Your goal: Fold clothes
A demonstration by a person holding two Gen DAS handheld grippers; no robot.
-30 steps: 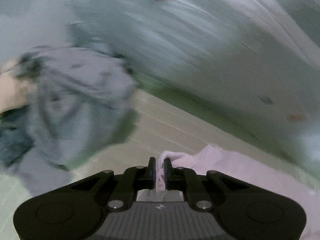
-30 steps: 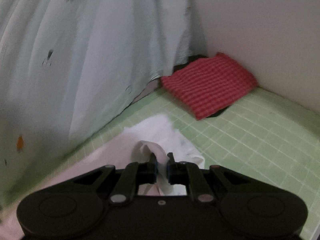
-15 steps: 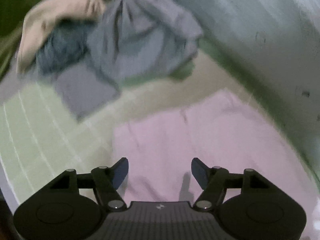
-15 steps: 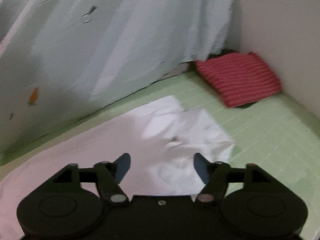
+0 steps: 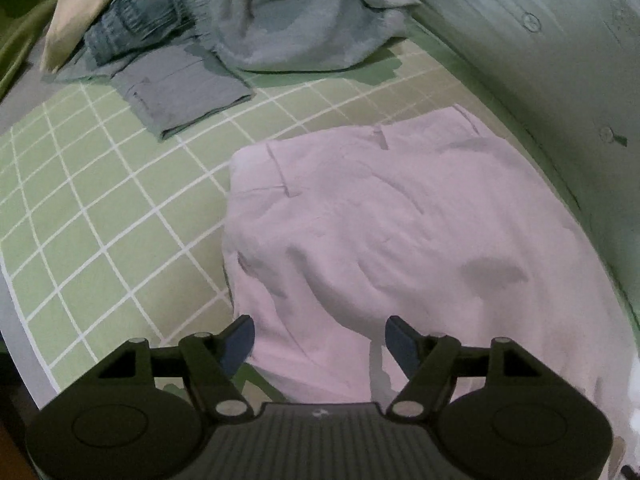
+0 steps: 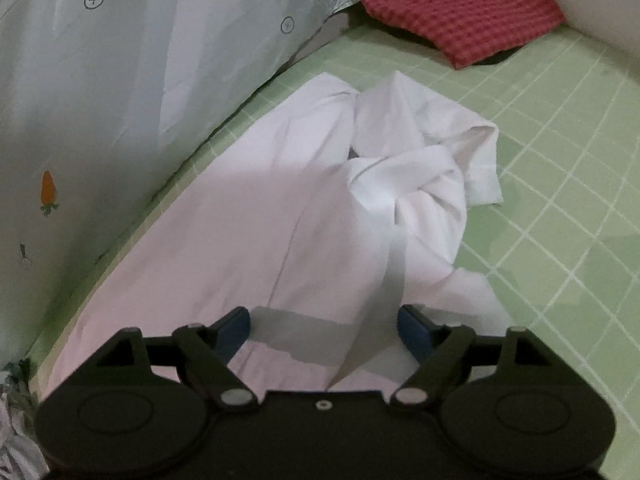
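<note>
- Green gridded mat (image 5: 100, 216) fills the surface, white lines crossing it in squares, with plenty of bare mat showing to the left of the garment in the left wrist view.
- Pale printed cloth backdrop (image 6: 120, 80) hangs close along the far edge, a small orange carrot motif on it; the garment's long side runs just beside it, so little room on that flank.
- Pale pink trousers (image 5: 400, 220) lie flat on the mat, smooth woven fabric, belt loops and waistband showing at the far end in the left wrist view.
- Over in the right wrist view the leg ends bunch up into a twisted, crumpled knot (image 6: 420, 168), with open mat beyond on the right.
- Left gripper (image 5: 320, 344) hovers over the trousers, jaws just spread wide, nothing pinched between the blue pads.
- Right gripper (image 6: 324, 332) does the same: jaws have just been opening, pads clear of the cloth, its shadow falling across the fabric.
- Heap of grey and blue clothes (image 5: 248, 24) sits at the far left, soft and rumpled, a cream piece tucked behind it.
- Red checked folded cloth (image 6: 460, 12) rests in the far right corner, well apart from the trousers.
</note>
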